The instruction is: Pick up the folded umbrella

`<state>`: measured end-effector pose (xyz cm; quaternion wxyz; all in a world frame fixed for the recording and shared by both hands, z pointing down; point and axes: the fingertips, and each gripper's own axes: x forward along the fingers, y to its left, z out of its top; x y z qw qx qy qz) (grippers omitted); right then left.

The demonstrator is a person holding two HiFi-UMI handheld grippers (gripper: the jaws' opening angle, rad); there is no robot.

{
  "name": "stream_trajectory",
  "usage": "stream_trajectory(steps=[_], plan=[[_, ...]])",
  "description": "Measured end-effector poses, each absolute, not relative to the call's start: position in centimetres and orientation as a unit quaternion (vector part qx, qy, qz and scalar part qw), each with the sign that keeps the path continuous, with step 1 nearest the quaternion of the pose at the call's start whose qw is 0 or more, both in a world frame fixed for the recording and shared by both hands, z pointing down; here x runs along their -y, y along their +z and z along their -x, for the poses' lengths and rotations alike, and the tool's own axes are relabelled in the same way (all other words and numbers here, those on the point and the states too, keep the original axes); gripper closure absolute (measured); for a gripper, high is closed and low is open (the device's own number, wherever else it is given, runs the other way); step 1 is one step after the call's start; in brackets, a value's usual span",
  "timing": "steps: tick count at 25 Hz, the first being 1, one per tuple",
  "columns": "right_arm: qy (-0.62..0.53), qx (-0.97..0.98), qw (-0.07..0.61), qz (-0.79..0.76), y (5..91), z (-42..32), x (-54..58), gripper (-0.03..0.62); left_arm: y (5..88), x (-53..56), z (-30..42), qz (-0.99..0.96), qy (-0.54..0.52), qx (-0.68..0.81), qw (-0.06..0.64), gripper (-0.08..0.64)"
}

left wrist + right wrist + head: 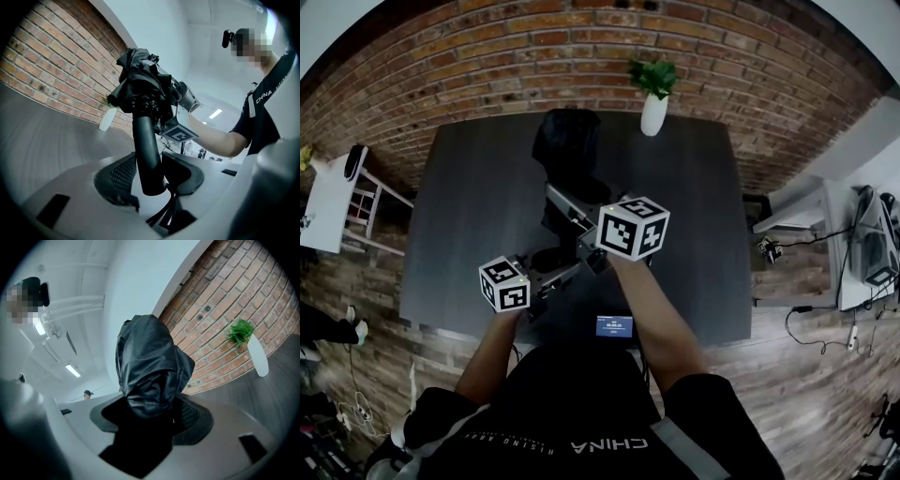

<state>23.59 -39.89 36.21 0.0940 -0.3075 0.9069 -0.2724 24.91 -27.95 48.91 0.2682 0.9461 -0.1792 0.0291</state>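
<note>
A brick wall (534, 56) backs the dark bench (469, 206), where a white vase (654, 112) with a green sprig stands at the far edge. We judge the pick-up to be nearly done: the folded umbrella (567, 150) is already carried between both tools, apparently clear of the bench top. The right gripper (150, 413) is clamped on the bunched black canopy (150, 366), which fills the space between its jaws. The left gripper (149, 176) grasps the handle (147, 150), which stands upright between its pads with its loose strap hanging below; both pads seem to touch it. The umbrella thus spans from one gripper to the other. What we need next is a firm, even hold at both ends, so the handle does not slide out.
</note>
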Motion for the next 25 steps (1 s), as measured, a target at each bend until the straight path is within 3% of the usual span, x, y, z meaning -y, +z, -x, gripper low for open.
stream_trajectory(steps=[14, 25], plan=[[-0.277, -0.909, 0.105, 0.293, 36.2, -26.7, 34.0, 0.313, 48.9, 22.1, -27.8, -0.943, 0.016, 0.175, 0.282, 0.387], [-0.248, -0.909, 0.110, 0.316, 34.8, -22.5, 26.6, 0.313, 48.1, 15.4, -23.4, -0.952, 0.022, 0.147, 0.267, 0.388]])
